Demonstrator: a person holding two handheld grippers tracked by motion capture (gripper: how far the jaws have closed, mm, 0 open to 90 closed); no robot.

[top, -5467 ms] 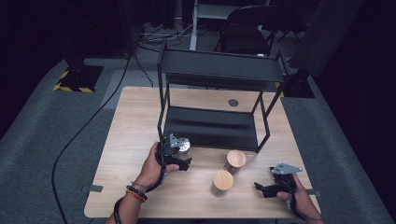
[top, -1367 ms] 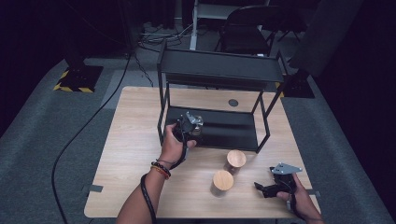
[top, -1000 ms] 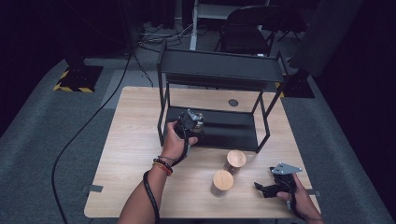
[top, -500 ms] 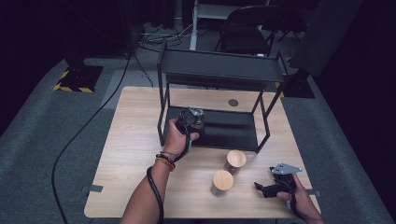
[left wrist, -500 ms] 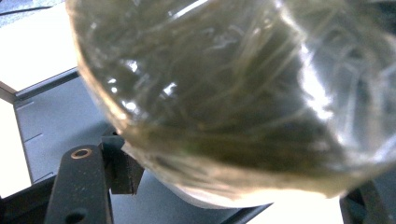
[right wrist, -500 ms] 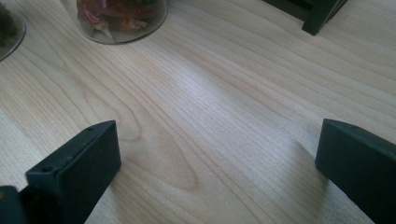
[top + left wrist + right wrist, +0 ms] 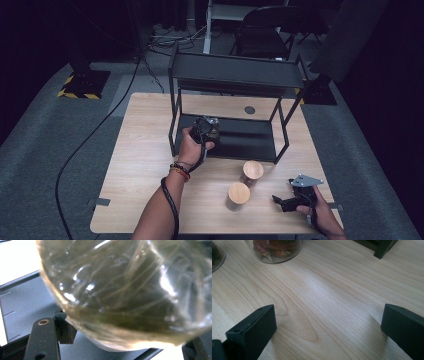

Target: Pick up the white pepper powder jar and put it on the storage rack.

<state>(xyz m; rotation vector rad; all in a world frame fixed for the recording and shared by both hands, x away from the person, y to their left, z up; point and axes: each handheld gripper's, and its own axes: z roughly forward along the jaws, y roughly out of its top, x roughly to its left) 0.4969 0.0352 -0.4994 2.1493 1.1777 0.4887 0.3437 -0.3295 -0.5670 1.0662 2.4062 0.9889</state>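
Observation:
My left gripper (image 7: pixel 207 131) is shut on a clear glass jar (image 7: pixel 130 290) with dark, stringy contents. It holds the jar just above the grey lower shelf (image 7: pixel 22 305) of the black rack (image 7: pixel 230 70), at the shelf's front left. One black finger (image 7: pixel 43 340) shows beside the jar's base. My right gripper (image 7: pixel 280 202) rests open on the wooden table (image 7: pixel 332 290) at the front right, with nothing between its fingers (image 7: pixel 252 330).
Two glass jars with wooden lids (image 7: pixel 252 170) (image 7: pixel 239 192) stand on the table in front of the rack, left of my right gripper. The nearer-seen jar (image 7: pixel 277 250) holds reddish contents. A rack leg (image 7: pixel 384 248) stands ahead to the right.
The left hand has carried the jar from the table forward and right to the rack's lower shelf; over the last second it barely shifts. The right gripper has stayed still.

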